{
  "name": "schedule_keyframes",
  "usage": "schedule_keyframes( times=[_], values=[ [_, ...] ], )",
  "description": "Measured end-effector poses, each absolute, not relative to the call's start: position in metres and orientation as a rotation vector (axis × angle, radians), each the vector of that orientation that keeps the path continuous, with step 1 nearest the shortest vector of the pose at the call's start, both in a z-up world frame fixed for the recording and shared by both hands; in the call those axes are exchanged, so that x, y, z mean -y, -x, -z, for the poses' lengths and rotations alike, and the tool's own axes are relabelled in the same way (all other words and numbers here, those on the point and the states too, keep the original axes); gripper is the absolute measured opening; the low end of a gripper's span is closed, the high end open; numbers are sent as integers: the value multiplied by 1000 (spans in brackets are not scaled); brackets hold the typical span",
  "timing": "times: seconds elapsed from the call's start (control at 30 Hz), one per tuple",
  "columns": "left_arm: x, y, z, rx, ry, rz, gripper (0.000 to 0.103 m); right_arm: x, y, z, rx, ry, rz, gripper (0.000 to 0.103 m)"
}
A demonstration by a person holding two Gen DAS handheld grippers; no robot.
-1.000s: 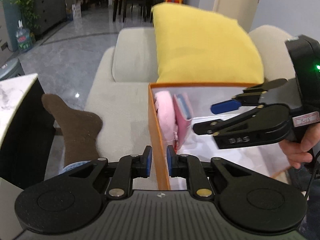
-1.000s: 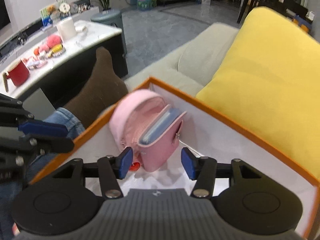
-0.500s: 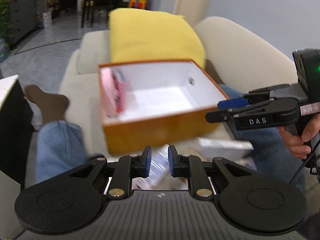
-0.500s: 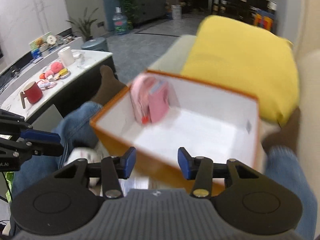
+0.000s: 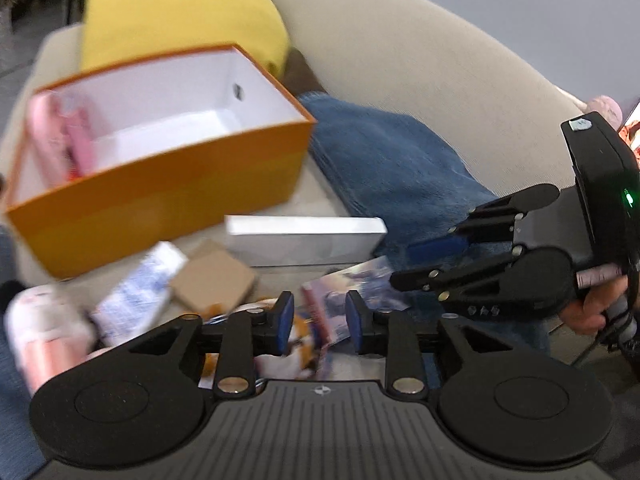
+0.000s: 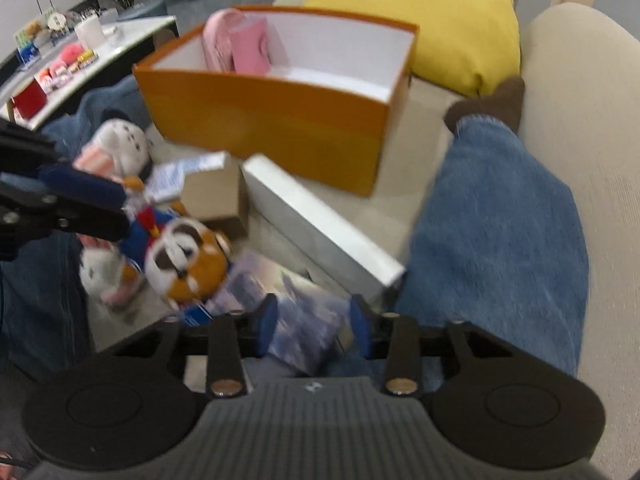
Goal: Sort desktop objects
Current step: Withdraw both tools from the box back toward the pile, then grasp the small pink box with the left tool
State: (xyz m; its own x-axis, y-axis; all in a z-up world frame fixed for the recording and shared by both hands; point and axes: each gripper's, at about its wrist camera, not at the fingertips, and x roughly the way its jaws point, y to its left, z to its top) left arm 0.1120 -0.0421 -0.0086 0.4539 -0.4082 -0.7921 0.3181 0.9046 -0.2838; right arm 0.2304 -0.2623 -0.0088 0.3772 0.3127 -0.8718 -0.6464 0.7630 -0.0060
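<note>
Now that you have pulled both open, empty grippers, left gripper (image 5: 319,319) and right gripper (image 6: 313,327), back from the orange box (image 6: 280,120), the pink pouch (image 6: 240,46) is sorted and the printed card (image 6: 296,320) beneath comes next.

Left tongs (image 5: 319,320) and right tongs (image 6: 314,326) both hover with jaws parted, gripping nothing.

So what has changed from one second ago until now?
Both tongs pulled back from the orange box and now point down at the loose items in front of it: the right tongs hang open over the picture card, and the left tongs have opened wider. Neither holds anything. The pink pouch stays in the box's left end.
</note>
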Motion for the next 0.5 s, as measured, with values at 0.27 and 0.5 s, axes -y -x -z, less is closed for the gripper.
schedule_keyframes(
  times=[0.27, 0.5],
  values=[
    [64, -153, 53, -1170, 113, 460, 59, 267, -242, 31, -1091, 420, -649, 17],
    [64, -171, 83, -1289, 215, 494, 68, 276, -251, 32, -1118, 369, -684, 10]
  ],
)
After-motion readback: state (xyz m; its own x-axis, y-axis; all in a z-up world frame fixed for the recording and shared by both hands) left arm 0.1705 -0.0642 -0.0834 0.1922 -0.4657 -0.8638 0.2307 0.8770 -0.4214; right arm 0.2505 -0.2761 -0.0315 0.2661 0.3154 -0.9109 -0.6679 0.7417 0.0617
